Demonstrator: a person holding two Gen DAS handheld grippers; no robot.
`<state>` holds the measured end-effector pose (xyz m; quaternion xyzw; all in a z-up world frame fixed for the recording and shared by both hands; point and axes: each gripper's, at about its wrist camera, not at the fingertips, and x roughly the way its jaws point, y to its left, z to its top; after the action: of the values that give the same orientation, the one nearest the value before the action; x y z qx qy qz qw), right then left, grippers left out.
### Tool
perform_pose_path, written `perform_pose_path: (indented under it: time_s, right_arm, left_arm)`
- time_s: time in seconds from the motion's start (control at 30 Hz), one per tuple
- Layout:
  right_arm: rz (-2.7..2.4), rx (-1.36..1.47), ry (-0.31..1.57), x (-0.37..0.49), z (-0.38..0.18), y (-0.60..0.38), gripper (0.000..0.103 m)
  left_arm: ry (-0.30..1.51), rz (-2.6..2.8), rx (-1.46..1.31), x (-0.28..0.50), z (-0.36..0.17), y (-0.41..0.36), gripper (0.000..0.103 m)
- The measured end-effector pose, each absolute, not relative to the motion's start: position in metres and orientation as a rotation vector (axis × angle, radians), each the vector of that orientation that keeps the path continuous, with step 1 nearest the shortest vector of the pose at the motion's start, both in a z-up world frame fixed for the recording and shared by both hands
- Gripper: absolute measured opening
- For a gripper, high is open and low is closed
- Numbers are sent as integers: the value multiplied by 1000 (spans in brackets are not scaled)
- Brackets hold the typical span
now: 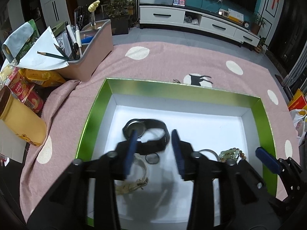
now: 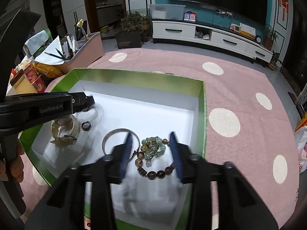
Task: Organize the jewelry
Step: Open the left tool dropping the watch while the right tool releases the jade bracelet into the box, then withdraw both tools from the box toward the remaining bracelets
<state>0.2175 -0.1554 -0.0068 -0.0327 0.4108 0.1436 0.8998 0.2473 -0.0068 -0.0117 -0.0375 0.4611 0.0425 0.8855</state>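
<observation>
The left hand-held gripper (image 1: pixel 154 140) hangs with its jaws wide over a black watch (image 1: pixel 147 134) in the green-walled box (image 1: pixel 172 90), gripping nothing; its left finger overlaps the watch face. The right hand-held gripper (image 2: pixel 151 143), also spread wide and empty, straddles a bead bracelet (image 2: pixel 151 159) of glossy brown and pale green beads, beside a thin silver bangle (image 2: pixel 119 136). The jewelry appears gathered in the box, and arranging it looks like the step in hand. Next, each gripper would need to descend and close gently: the rubbery strap yields, while the round beads may roll. A cream watch (image 2: pixel 65 130) and small dark ring (image 2: pixel 85 125) lie near.
</observation>
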Motion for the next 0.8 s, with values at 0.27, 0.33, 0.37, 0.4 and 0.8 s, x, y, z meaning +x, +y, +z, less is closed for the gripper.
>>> perform_pose_path:
  time_s: [0.27,0.33,0.37,0.4,0.8]
  right_arm:
    - [281,-34,806,203,9,-165,59]
    - [284,-13,789,197,15,-169,62]
    - [292,8,780,193,20,-174,62]
    - [294,19,778,191,22,-176,62]
    - [302,248,737,148,53,-246,65]
  left_arm:
    - [912,79,-121,234,7,-1,72]
    - [898,74,-137,229,12,1,75]
    - [892,70,-145,225,14,2,77]
    - [885,63,-153,221,17,3,79]
    - [838,1,-190,154,40,24,97]
